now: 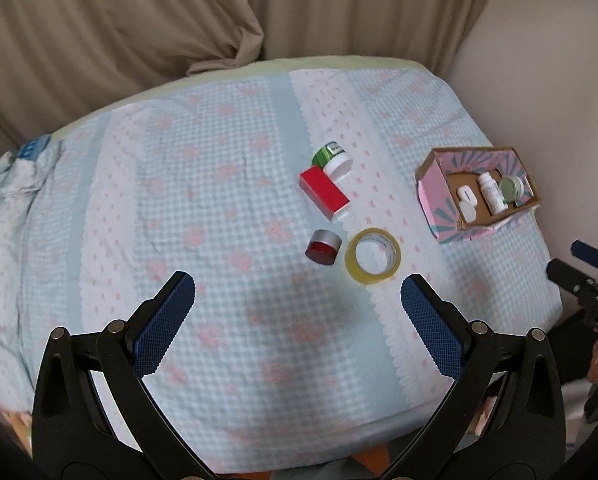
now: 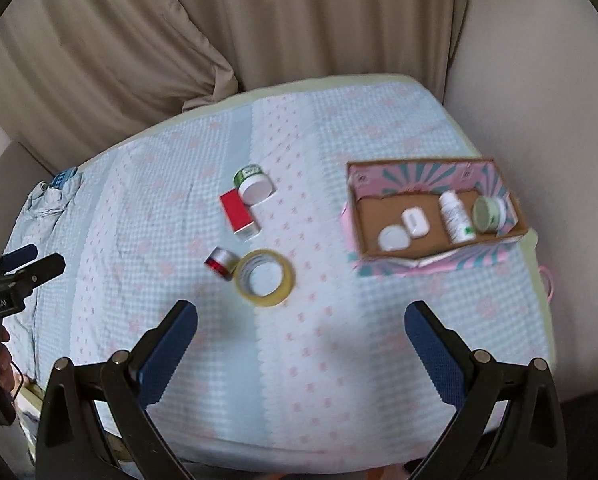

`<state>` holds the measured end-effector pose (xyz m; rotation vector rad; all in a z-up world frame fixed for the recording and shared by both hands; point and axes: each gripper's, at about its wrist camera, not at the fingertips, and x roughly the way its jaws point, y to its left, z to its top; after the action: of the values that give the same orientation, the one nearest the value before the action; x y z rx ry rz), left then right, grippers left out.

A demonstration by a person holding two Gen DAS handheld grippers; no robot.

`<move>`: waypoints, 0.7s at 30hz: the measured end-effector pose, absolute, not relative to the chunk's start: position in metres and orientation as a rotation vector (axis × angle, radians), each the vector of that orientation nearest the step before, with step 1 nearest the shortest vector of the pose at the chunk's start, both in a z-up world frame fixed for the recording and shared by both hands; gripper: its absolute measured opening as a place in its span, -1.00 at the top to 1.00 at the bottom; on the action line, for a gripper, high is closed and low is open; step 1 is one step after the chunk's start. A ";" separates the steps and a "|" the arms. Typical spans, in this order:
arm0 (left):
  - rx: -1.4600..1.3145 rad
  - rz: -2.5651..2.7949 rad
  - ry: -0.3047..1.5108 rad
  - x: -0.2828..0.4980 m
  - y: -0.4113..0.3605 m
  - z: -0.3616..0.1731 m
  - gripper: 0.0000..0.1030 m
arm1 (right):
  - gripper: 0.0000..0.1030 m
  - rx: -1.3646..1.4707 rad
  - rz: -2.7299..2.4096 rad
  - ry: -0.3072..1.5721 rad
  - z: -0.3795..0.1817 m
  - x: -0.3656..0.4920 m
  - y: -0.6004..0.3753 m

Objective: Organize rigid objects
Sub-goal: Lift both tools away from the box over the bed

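Both grippers idle above the near edge of the cloth-covered table (image 1: 219, 168), nothing held. Left gripper (image 1: 298, 312): jaws spread wide, empty. Right gripper (image 2: 301, 340): same, wide open, empty.

Left to right in the left view: red box (image 1: 323, 194) at centre, green jar (image 1: 333, 159) touching it at 1 o'clock, red-and-silver jar (image 1: 323, 247) at its 6, tape (image 1: 373, 255) just beside that jar at 3. Tray (image 1: 435, 184) well apart at 3 o'clock, already holding a bottle (image 2: 455, 218), a pale green jar (image 2: 487, 213) and two white pieces (image 2: 403, 229).

Judgement: sorting partway done, four items left. Tape is nearest to the right gripper; the next move calls for dropping over its rim, closing, carrying to the tray.

Right view is motion-blurred, labels unreadable. Can't identify the white pieces.
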<state>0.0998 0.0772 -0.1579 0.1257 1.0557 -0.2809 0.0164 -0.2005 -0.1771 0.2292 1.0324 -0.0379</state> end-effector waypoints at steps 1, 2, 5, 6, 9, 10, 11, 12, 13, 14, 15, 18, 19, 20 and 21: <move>0.139 -0.302 1.066 0.105 0.081 -0.161 -0.99 | -1.00 0.242 -0.041 1.041 -0.180 0.017 -0.195; 0.150 -0.317 1.075 0.110 0.084 -0.165 -0.99 | -1.00 0.253 -0.046 1.049 -0.183 0.018 -0.189; 0.170 -0.359 1.106 0.122 0.089 -0.177 -0.99 | -1.00 0.272 -0.066 1.074 -0.192 0.026 -0.171; 0.177 -0.380 1.123 0.129 0.091 -0.185 -0.99 | -1.00 0.274 -0.069 1.077 -0.193 0.028 -0.167; 0.197 -0.413 1.157 0.144 0.091 -0.204 -0.99 | -1.00 0.279 -0.073 1.091 -0.201 0.046 -0.155; 0.203 -0.423 1.168 0.150 0.090 -0.212 -0.99 | -1.00 0.276 -0.069 1.091 -0.204 0.053 -0.153; 0.209 -0.434 1.182 0.158 0.087 -0.223 -0.99 | -1.00 0.271 -0.064 1.093 -0.207 0.061 -0.150; 0.212 -0.439 1.191 0.163 0.084 -0.230 -0.99 | -1.00 0.264 -0.056 1.096 -0.210 0.070 -0.148; 0.215 -0.446 1.200 0.168 0.082 -0.237 -0.99 | -1.00 0.259 -0.047 1.098 -0.212 0.078 -0.147; 0.219 -0.450 1.208 0.172 0.079 -0.245 -0.99 | -1.00 0.254 -0.037 1.101 -0.215 0.088 -0.145; 0.223 -0.455 1.214 0.177 0.075 -0.255 -0.99 | -1.00 0.243 -0.023 1.106 -0.220 0.103 -0.144; 0.223 -0.467 1.219 0.189 0.067 -0.277 -0.99 | -1.00 0.199 0.029 1.120 -0.233 0.140 -0.141; 0.221 -0.471 1.223 0.193 0.064 -0.286 -0.99 | -1.00 0.182 0.051 1.124 -0.238 0.153 -0.140; 0.219 -0.477 1.228 0.196 0.060 -0.294 -0.99 | -1.00 0.168 0.067 1.129 -0.243 0.163 -0.138; 0.217 -0.486 1.235 0.201 0.055 -0.306 -0.99 | -1.00 0.148 0.089 1.138 -0.249 0.175 -0.137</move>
<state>0.2009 0.0552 -0.3060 0.2173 1.2354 -0.4863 0.1755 -0.1366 -0.2495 0.1479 1.1381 0.0889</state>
